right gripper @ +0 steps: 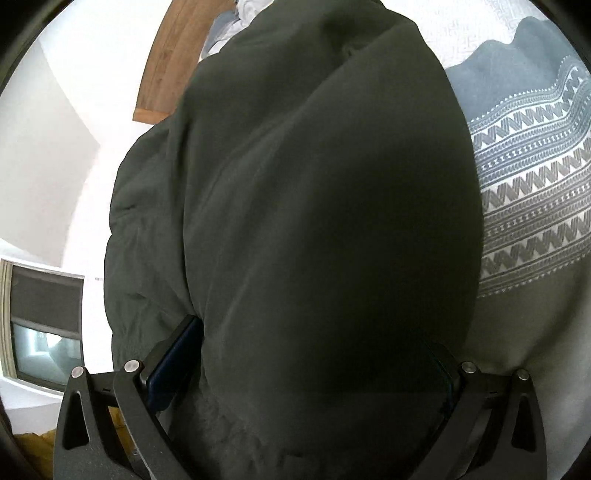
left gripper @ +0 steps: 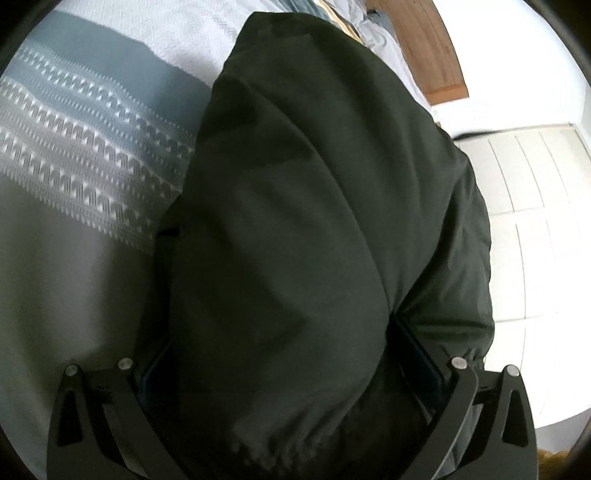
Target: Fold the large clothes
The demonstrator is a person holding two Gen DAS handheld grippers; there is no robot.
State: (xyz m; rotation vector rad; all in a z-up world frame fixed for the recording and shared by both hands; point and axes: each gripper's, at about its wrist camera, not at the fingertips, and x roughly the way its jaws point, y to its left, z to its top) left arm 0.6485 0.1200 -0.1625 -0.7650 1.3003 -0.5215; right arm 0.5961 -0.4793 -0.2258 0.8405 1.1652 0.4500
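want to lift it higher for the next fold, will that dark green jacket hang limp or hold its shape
The dark green jacket will probably sag rather than hold shape: it already bulges in soft folds out of the left claw and the right claw. Its puffy bulk suggests it is light for its size. The smooth fabric may be slippery, so the bunched grip could creep.

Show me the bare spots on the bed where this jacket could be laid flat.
The plain grey band of the bedspread, between the patterned stripes and the left gripper, is bare. The right wrist view shows that band beside the right gripper. The dark jacket fills the middle; rumpled bedding crowds the wooden headboard.
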